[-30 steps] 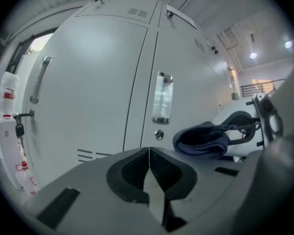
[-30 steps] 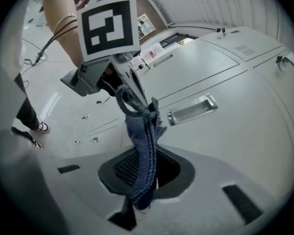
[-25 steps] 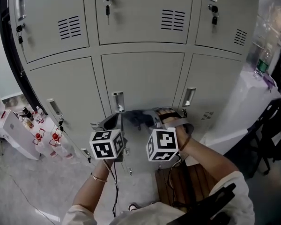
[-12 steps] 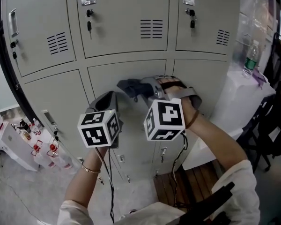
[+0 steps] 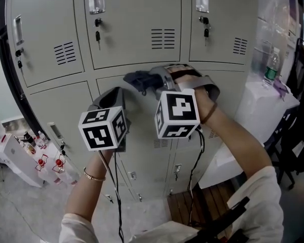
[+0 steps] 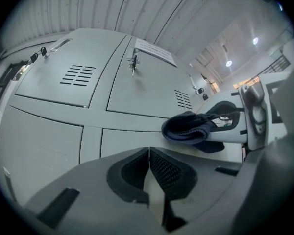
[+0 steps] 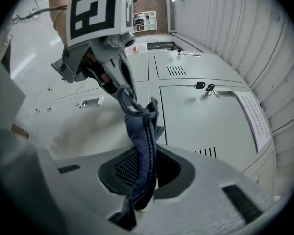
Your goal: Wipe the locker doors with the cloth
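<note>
A bank of grey locker doors (image 5: 134, 29) fills the head view. My right gripper (image 5: 151, 80) is shut on a dark blue cloth (image 5: 136, 78), which rests against the top edge of a middle-column door, just under the horizontal seam. In the right gripper view the cloth (image 7: 143, 141) hangs bunched between the jaws of the right gripper (image 7: 144, 173). My left gripper (image 5: 110, 99) hovers to the left of the cloth and slightly lower, holding nothing. In the left gripper view the left gripper (image 6: 148, 166) has its pads together, with the cloth (image 6: 188, 129) ahead on the right.
Keys (image 5: 98, 34) hang from locks on the upper doors, beside the vent slots (image 5: 162, 38). A white table with a bottle (image 5: 270, 71) stands at the right. A wooden bench (image 5: 195, 206) is below. A low white shelf with small bottles (image 5: 38, 161) sits at the lower left.
Both grippers have risen along the locker fronts. The cloth has gone from beside a low door handle up to the door's top edge.
</note>
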`<state>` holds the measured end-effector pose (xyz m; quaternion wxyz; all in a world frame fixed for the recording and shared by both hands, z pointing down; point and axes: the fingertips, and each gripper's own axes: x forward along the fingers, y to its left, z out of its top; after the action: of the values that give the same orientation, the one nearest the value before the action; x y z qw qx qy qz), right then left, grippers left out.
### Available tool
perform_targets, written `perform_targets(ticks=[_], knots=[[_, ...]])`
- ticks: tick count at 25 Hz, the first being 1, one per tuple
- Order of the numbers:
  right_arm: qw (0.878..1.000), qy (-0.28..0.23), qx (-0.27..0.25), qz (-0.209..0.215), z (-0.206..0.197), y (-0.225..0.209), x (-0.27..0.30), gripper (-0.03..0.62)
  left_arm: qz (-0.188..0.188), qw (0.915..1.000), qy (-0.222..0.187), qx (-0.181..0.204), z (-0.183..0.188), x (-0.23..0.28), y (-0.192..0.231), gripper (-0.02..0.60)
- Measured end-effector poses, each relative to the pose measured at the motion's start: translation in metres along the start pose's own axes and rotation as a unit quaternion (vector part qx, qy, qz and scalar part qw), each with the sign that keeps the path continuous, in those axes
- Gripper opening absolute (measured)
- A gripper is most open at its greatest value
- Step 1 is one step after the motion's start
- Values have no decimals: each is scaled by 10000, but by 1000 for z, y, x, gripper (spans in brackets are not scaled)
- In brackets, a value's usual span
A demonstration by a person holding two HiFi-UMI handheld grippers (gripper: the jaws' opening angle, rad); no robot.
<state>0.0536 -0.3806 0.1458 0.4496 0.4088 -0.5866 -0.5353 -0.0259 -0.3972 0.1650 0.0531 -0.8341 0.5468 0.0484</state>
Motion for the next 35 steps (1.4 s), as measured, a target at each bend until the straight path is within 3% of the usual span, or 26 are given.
perform_targets(ticks=[19,35], knots=[[9999,-4,-80,68,-4,19,10,41,-6,9997,202,-155,-25,3,-6,9],[9987,-42,145,492,-7,78,16,41,11,9966,668,-490,-93,-3,-11,9]])
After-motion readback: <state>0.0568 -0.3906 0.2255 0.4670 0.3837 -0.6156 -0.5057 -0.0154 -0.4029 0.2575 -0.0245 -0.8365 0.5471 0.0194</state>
